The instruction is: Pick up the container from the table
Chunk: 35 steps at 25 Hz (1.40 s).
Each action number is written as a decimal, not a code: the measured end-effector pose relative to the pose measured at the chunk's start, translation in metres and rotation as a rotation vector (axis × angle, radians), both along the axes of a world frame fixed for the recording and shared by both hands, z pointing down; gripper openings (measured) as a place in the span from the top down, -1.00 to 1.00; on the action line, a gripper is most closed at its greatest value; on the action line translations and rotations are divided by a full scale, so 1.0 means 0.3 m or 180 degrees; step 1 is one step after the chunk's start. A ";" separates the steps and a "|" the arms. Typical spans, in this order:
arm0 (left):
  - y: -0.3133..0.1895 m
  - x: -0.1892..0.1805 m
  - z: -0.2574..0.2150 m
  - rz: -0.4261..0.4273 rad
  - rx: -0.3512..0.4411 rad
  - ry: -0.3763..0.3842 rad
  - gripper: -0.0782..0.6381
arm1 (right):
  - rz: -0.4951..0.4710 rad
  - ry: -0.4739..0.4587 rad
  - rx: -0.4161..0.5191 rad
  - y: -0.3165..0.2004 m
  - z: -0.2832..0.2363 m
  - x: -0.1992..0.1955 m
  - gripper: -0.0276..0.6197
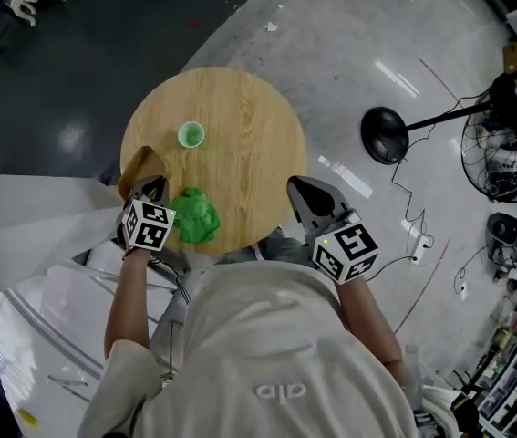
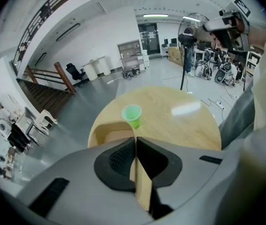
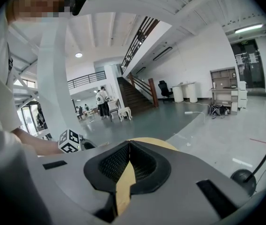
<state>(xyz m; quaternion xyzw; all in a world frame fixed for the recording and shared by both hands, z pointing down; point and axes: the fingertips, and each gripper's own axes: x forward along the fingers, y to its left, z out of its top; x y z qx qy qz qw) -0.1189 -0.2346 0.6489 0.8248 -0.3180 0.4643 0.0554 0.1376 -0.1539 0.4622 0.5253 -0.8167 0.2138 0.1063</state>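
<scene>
A tan, curved-walled container point(image 1: 139, 164) hangs over the left rim of the round wooden table point(image 1: 249, 126). My left gripper point(image 1: 151, 188) is shut on its near wall. In the left gripper view the container point(image 2: 105, 128) sits right ahead of the left gripper point(image 2: 135, 140), its wall pinched between the pads. A small green cup point(image 1: 191, 135) stands upright on the table beyond it and shows as the green cup point(image 2: 132, 114) in that view too. My right gripper point(image 1: 302, 194) hovers at the table's near right edge, shut with nothing in it; its jaws point(image 3: 129, 146) meet.
A crumpled green cloth-like thing point(image 1: 195, 215) lies at the table's near edge beside the left gripper. A black lamp-stand base point(image 1: 384, 135), a floor fan point(image 1: 504, 153) and cables lie on the floor to the right. The person's body is close behind the table.
</scene>
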 end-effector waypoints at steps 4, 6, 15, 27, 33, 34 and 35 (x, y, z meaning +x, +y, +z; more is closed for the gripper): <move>-0.011 -0.004 -0.148 -0.0283 0.0233 0.0316 0.70 | -0.0138 -0.0043 0.0114 -0.042 -0.039 -0.030 0.83; -0.013 -0.006 -0.224 -0.0400 0.0368 0.0447 0.70 | -0.0246 -0.0055 0.0175 -0.075 -0.059 -0.052 0.84; 0.008 0.010 -0.637 -0.0712 0.0882 0.1074 0.70 | -0.0716 -0.0158 0.0375 -0.169 -0.197 -0.179 0.84; 0.189 -0.148 -1.000 -0.1423 0.1538 0.1786 0.70 | -0.1577 -0.0372 0.0712 -0.170 -0.435 -0.444 0.83; 0.322 -0.208 -1.072 -0.1658 0.1795 0.2013 0.70 | -0.1960 -0.0460 0.0767 -0.121 -0.473 -0.570 0.84; 0.343 -0.216 -1.081 -0.1699 0.1840 0.2050 0.70 | -0.2015 -0.0475 0.0771 -0.111 -0.477 -0.589 0.84; 0.363 -0.223 -1.087 -0.1737 0.1873 0.2070 0.70 | -0.2070 -0.0486 0.0776 -0.101 -0.480 -0.609 0.83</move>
